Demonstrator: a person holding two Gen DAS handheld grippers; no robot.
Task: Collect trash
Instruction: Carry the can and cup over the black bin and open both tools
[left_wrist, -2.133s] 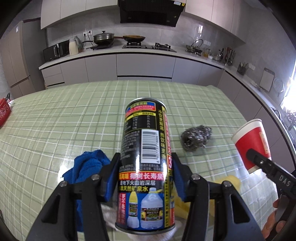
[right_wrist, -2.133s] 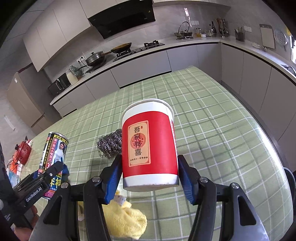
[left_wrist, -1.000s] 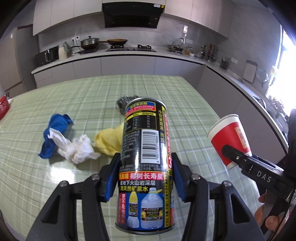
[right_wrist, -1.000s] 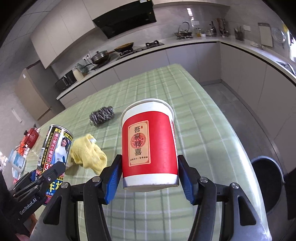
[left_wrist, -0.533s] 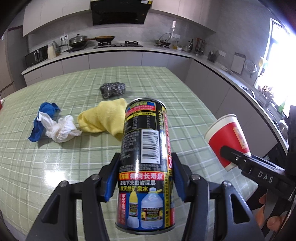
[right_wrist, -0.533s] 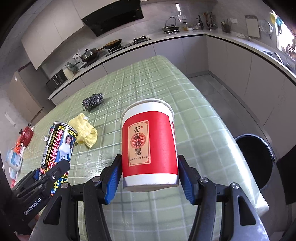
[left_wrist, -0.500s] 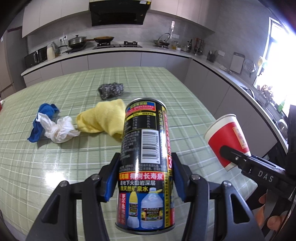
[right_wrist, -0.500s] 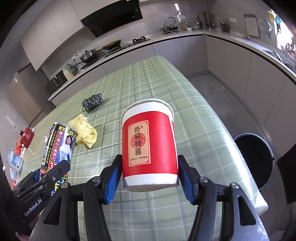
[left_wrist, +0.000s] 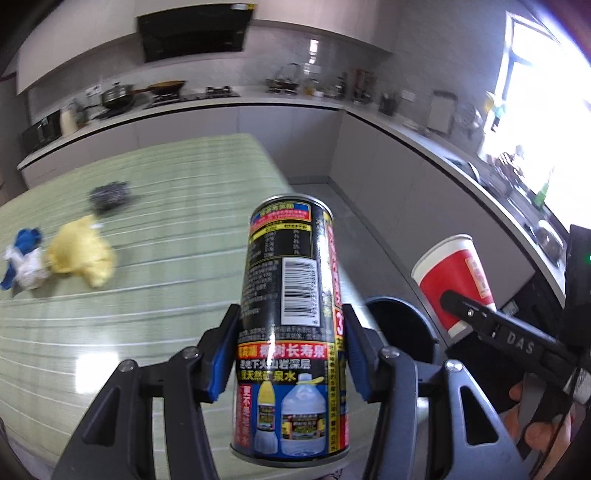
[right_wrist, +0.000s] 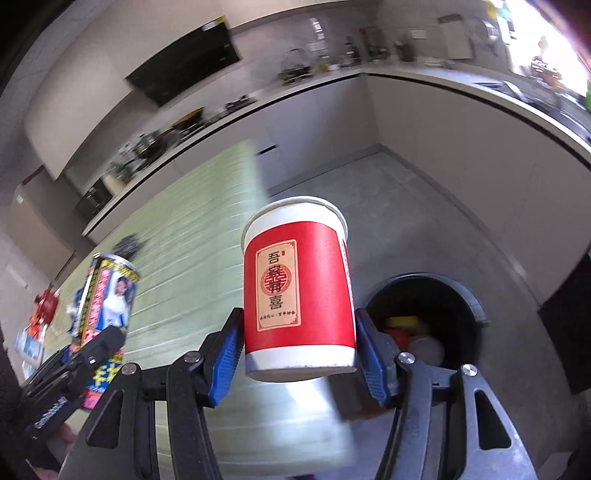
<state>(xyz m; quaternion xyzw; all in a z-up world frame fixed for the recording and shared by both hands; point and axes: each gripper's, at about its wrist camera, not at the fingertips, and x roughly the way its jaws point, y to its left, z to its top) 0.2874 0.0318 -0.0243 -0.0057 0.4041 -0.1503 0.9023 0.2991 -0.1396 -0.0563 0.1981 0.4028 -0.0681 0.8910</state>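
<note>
Currently the left gripper (left_wrist: 290, 363) has its jaws clenched on the black printed metal can (left_wrist: 291, 325), held upright past the right edge of the green checked surface (left_wrist: 155, 266). The right gripper (right_wrist: 299, 360) grasps the red-and-white paper cup (right_wrist: 297, 291) upright, just left of the round black trash bin (right_wrist: 469, 295) on the floor. The yellow cloth (left_wrist: 79, 251) lies far left.

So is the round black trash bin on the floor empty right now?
No, the round black trash bin already holds several items, among them something yellow, something red and something white, seen inside it in the right wrist view.
</note>
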